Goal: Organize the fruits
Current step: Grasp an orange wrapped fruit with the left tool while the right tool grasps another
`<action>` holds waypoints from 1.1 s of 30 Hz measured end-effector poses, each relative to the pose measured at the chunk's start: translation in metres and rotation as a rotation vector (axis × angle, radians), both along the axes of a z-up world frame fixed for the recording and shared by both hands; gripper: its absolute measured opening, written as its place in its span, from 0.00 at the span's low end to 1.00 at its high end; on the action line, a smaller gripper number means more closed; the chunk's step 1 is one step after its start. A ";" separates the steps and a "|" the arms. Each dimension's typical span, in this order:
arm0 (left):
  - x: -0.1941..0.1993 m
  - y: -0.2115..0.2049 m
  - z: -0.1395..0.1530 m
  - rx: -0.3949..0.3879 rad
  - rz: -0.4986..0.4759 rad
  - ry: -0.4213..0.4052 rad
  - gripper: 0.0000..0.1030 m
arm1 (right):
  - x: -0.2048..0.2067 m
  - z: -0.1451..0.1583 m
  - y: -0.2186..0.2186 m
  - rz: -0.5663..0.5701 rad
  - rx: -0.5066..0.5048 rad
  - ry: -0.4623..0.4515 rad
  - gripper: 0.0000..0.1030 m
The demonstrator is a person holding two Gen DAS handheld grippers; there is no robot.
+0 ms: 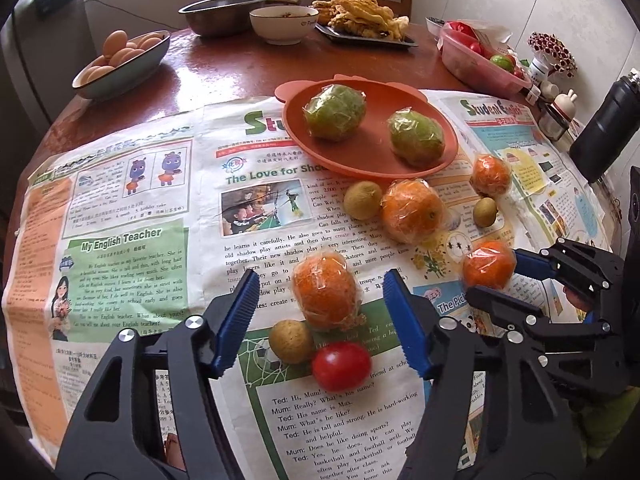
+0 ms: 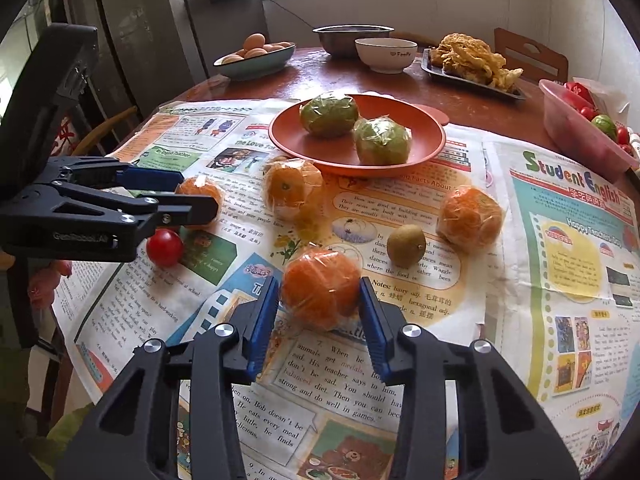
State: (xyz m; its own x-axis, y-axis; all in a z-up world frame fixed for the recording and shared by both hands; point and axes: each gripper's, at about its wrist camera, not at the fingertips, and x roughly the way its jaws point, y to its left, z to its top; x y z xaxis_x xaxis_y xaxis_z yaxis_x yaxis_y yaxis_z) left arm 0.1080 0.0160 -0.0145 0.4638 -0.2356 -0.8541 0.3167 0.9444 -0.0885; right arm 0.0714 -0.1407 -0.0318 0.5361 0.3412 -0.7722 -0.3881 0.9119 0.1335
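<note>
Printed newspaper sheets (image 1: 256,216) covering the round brown table: green masthead "Student English" (image 2: 572,184); headlines "The Love for Sho…" (image 1: 272,174), cut off by the plate, and "My English Teacher" (image 1: 120,240); dialogue lines "Ted: Hi, Mum!" and "Mum: Really? What's his name?"; yellow panel headed "Happy Teachers' Day" (image 2: 592,232); "Notes:" beside word glosses

Black plastic body of the left gripper (image 2: 196,204): "GenRobot.AI"

White ceramic bowl (image 2: 386,54): short brand word, unreadable

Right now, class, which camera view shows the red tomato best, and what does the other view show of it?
The left wrist view: the tomato lies close and whole on the newspaper, beside a small brown fruit. In the right wrist view the tomato is smaller and far to one side, partly behind the left gripper.
</note>
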 end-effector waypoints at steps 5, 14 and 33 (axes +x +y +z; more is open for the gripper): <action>0.003 -0.003 -0.001 -0.002 -0.010 0.004 0.44 | 0.001 0.000 -0.003 -0.003 0.009 0.001 0.37; 0.005 -0.007 -0.003 0.003 -0.007 0.012 0.41 | 0.002 0.001 -0.008 -0.006 0.015 0.004 0.37; 0.008 -0.009 -0.005 0.009 -0.017 0.026 0.27 | 0.002 0.014 -0.019 -0.020 0.036 -0.025 0.36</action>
